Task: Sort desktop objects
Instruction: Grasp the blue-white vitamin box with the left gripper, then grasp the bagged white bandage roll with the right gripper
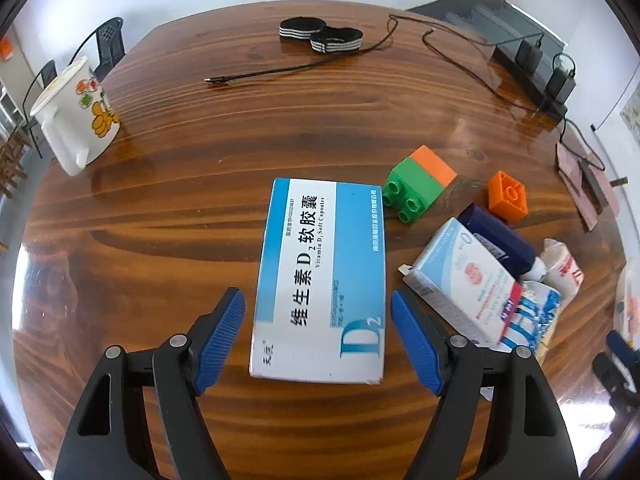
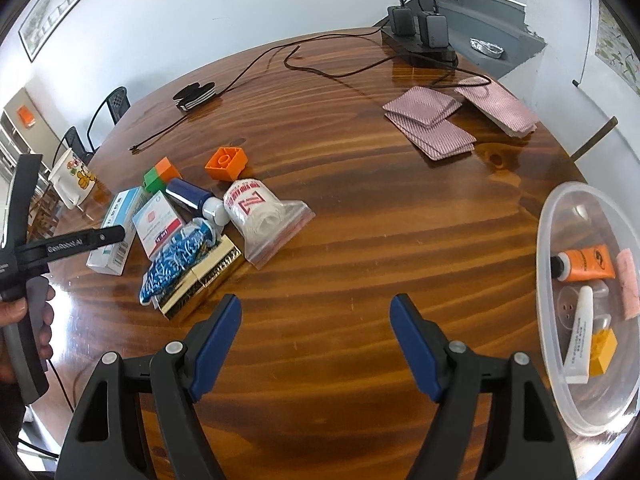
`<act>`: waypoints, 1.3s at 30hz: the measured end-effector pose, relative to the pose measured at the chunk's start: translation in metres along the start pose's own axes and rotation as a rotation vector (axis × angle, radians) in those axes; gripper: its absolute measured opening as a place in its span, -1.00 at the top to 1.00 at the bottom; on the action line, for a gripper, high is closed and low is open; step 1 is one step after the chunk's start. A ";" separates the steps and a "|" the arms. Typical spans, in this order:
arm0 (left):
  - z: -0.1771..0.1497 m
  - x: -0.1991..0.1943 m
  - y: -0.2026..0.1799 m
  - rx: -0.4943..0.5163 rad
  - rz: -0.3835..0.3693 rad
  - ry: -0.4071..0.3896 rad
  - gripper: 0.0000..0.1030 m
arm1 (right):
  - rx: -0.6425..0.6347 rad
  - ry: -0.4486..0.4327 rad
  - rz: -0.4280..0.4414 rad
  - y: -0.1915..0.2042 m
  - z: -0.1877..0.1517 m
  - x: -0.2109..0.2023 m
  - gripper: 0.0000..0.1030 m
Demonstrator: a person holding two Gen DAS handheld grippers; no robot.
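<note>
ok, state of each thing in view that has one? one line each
left gripper: open, straddling the vitamin D2 box, pads clear of it
right gripper: open, empty, over bare table
vitamin D2 box: flat on table, closed
clear plastic bin: open, partly filled
orange tube: capped, lying in bin
cartoon mug: upright
zip bag: sealed, lying flat

Clear tub cropped at right edge, contents blurred
</note>
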State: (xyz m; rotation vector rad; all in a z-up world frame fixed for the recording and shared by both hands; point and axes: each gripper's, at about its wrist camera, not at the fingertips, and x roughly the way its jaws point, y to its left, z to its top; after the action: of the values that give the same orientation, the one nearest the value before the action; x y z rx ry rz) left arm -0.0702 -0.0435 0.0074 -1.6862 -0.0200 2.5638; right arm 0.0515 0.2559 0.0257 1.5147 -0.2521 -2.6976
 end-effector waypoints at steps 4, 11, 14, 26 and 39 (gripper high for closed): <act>0.003 0.011 -0.001 0.017 0.021 0.016 -0.52 | -0.012 -0.006 0.000 0.006 0.008 0.005 -0.55; 0.004 0.017 0.002 0.027 0.028 -0.005 -0.50 | -0.022 -0.004 0.010 0.013 0.020 0.019 -0.55; 0.005 0.016 0.003 0.037 0.025 -0.016 -0.33 | -0.028 -0.005 0.013 0.015 0.027 0.025 -0.55; -0.005 0.008 0.007 -0.002 0.017 -0.016 -0.33 | -0.125 -0.011 0.044 0.033 0.057 0.051 -0.55; -0.022 -0.006 0.002 -0.035 0.010 -0.005 -0.33 | -0.172 0.051 0.066 0.038 0.059 0.071 0.00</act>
State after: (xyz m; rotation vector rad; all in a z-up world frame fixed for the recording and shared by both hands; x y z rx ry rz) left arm -0.0475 -0.0466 0.0043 -1.6958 -0.0567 2.5898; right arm -0.0378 0.2173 0.0016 1.4964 -0.0652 -2.5521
